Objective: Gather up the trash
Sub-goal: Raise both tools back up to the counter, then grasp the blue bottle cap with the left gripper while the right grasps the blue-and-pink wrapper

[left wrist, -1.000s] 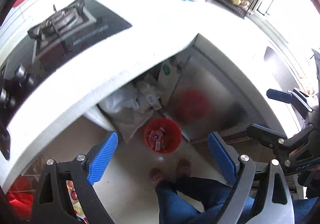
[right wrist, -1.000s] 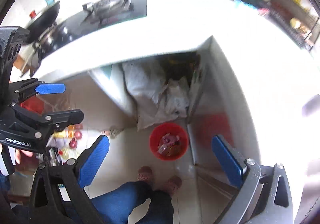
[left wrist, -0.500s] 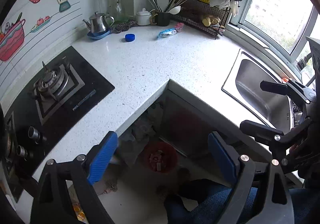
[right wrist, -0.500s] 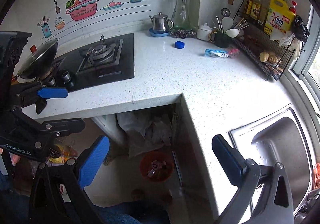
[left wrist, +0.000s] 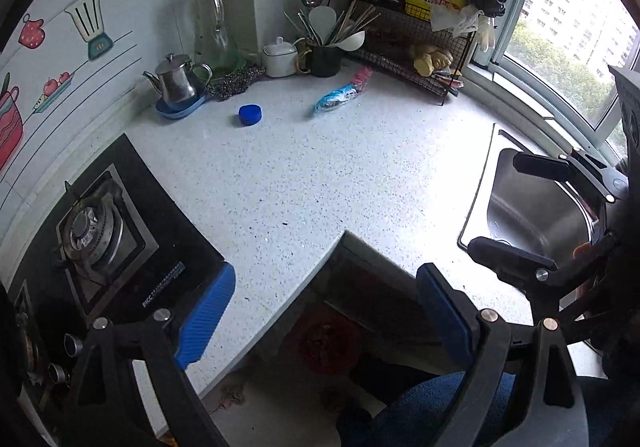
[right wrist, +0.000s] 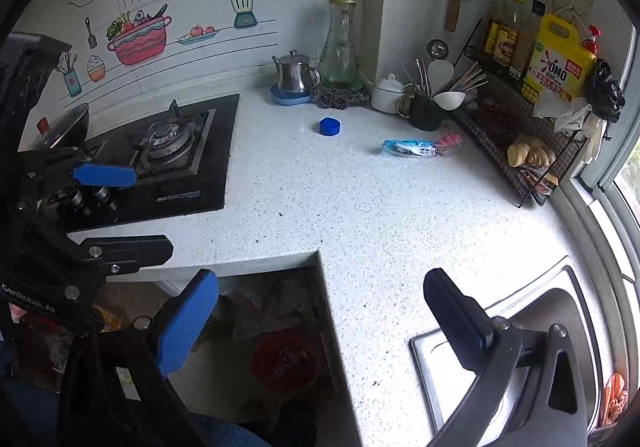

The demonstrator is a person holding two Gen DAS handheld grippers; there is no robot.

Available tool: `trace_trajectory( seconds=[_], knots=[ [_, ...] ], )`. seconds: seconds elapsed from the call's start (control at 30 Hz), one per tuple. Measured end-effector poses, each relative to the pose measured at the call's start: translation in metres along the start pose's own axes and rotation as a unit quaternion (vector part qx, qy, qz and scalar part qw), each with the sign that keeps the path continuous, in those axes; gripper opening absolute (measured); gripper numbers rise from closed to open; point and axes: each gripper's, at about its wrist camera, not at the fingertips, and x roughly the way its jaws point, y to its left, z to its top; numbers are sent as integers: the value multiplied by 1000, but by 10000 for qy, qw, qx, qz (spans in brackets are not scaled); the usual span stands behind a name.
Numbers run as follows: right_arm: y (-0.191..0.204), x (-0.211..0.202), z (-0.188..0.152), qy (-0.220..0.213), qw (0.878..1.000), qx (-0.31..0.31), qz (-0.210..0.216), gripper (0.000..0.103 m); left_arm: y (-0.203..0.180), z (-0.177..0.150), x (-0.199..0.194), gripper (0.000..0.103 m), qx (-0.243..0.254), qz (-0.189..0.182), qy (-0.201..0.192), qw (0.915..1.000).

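A blue bottle cap lies on the white speckled counter near the back wall. To its right is a crumpled blue and pink wrapper. A red bin holding scraps stands on the floor in the dark recess under the counter corner. My left gripper hovers open and empty over the counter's inner corner. My right gripper is also open and empty, above the same corner. Each shows in the other's view: right gripper, left gripper.
A black gas hob fills the left counter and a steel sink the right. At the back stand a steel kettle, a glass carafe, a white pot, a utensil cup and a wire rack with bottles. A person's jeans-clad leg is below.
Both grippers have risen from low over the floor to above the counter. The red bin, large a second ago, is now small and dim below, and the countertop with the trash has come into view.
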Motion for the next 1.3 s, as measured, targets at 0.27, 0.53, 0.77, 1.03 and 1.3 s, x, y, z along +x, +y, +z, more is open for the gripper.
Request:
trace_trajectory(
  seconds=[0.27, 0.53, 0.77, 1.03, 1.3],
  knots=[
    [-42, 38, 56, -43, 9993, 18, 378, 102, 21, 76, 41, 91, -238, 258, 79, 9994],
    [-69, 84, 104, 113, 9993, 208, 288, 102, 47, 137, 90, 91, -258, 145, 241, 9993],
    [-98, 129, 129, 283, 9965, 784, 58, 102, 75, 179, 135, 90, -253, 100, 441, 9987],
    [-126, 181, 151, 600, 9878, 1426, -189, 102, 107, 213, 197, 90, -554, 47, 695, 9960],
    [-148, 241, 159, 1236, 9746, 1833, -361, 91, 117, 232, 269, 90, -465, 10, 1165, 9921]
  ],
)
